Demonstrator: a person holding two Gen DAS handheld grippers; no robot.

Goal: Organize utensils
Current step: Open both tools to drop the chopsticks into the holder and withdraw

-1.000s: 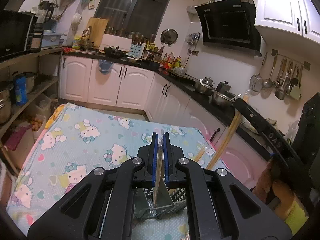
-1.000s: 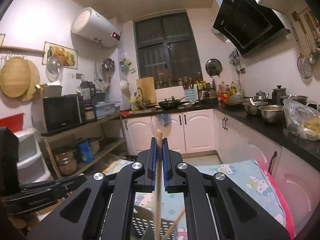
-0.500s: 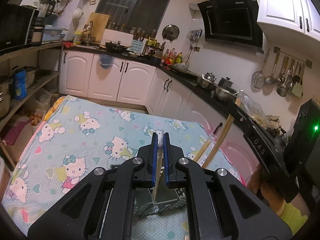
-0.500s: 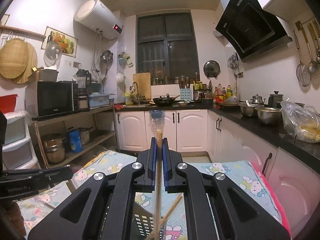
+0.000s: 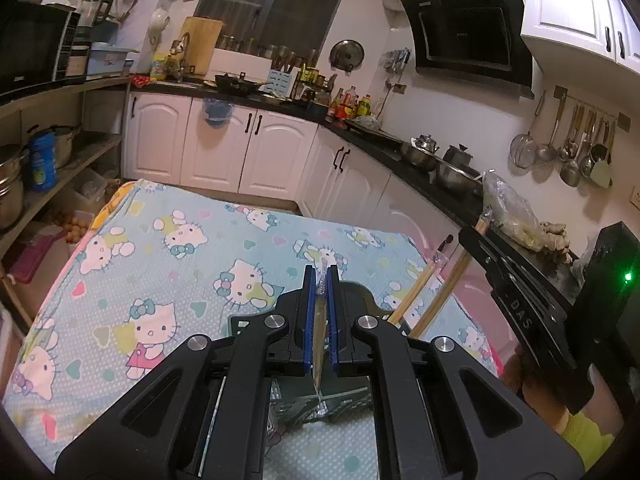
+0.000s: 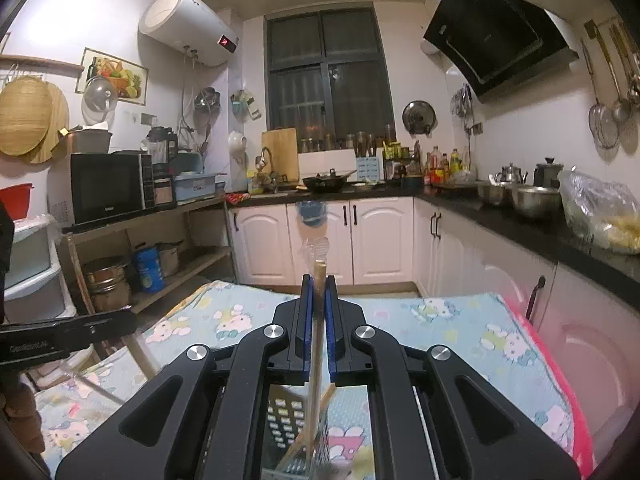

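Your right gripper (image 6: 316,320) has sunk, lowering its clamped wrapped chopstick (image 6: 318,344) into the holder (image 6: 286,420), while your left gripper (image 5: 320,320) pinches another utensil (image 5: 319,344), unplaced.

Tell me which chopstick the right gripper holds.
The upright chopstick with clear wrap on top, in the right gripper; the other chopstick leans in the basket.

— We see a pale blue tablecloth (image 5: 168,264) printed with white cartoon cats, pastel hearts and small white dots, pink along its edge.

— And we both note the black left gripper (image 5: 320,300) with blue pads (image 5: 308,320), white cabinet doors (image 5: 216,148) with black handles, a black countertop (image 6: 520,220), and a white water heater (image 6: 184,24).
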